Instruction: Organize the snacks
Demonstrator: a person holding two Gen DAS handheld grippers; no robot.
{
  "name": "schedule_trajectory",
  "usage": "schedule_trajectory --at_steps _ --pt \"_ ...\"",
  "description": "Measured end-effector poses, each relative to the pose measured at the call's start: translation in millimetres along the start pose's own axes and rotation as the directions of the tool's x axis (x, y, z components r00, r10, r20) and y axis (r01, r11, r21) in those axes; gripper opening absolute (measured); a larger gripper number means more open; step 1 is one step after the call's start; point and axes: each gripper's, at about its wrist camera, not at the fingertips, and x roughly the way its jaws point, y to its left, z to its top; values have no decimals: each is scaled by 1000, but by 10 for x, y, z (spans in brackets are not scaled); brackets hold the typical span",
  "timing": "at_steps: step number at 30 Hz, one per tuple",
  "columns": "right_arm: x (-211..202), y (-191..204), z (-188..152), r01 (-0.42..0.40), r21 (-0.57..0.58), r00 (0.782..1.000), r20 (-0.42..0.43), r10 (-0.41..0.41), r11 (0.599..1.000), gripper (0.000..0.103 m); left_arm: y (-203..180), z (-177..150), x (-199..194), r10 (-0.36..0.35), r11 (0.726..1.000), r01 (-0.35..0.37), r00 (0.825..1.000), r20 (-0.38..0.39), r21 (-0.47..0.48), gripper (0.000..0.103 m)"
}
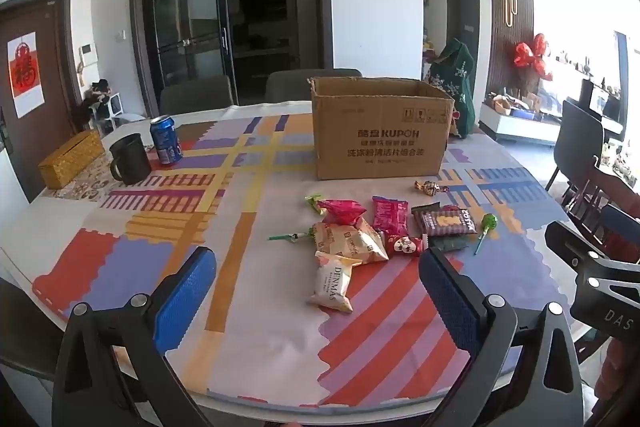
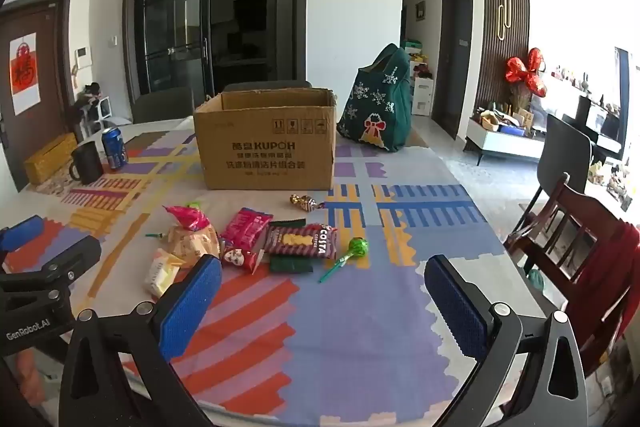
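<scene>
Behind the snack pile (image 1: 372, 231) stands an open cardboard box (image 1: 380, 139). Both the left gripper (image 1: 316, 291) and the right gripper (image 2: 322, 301) gape wide, holding nothing.

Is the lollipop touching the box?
Apart. The right wrist view shows the lollipop lying well in front of the box, with bare tablecloth between them.

bright daylight from right, window (image 1: 600, 59) overexposed; strong fisheye distortion, dark corners, mild softness.
</scene>
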Motion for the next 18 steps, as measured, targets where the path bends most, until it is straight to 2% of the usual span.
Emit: schedule_trajectory --at_steps 12,18 --pt "-26 11 -5 1 -4 1000 2 -1 1000 102 71 13 -154 -6 1000 6 1000 22 -3 103" --pt "-28 10 -3 0 -4 1000 5 0 1000 102 14 0 -98 -3 1000 3 1000 20 3 103"
